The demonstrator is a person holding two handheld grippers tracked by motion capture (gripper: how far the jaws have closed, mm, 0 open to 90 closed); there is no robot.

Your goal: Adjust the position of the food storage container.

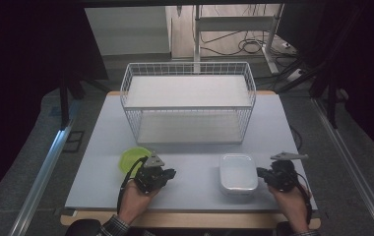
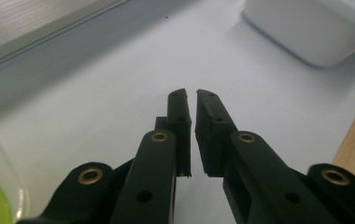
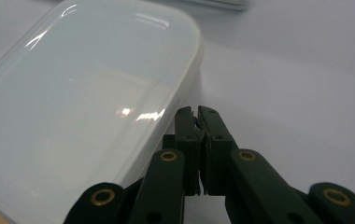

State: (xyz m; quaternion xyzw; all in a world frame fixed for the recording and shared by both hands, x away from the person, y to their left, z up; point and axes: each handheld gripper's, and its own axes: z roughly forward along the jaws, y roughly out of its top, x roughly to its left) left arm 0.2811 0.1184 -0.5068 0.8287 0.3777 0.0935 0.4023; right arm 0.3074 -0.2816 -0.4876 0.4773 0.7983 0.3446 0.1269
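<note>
Here, you keep both tools clenched on nothing, the right gripper (image 3: 200, 111) just beside the white lidded box (image 1: 237, 173) near the table's (image 1: 195, 147) front edge, the left gripper (image 1: 171, 173) beside the green bowl (image 1: 130, 158), leaving the wire basket (image 1: 189, 101) unobstructed.
</note>
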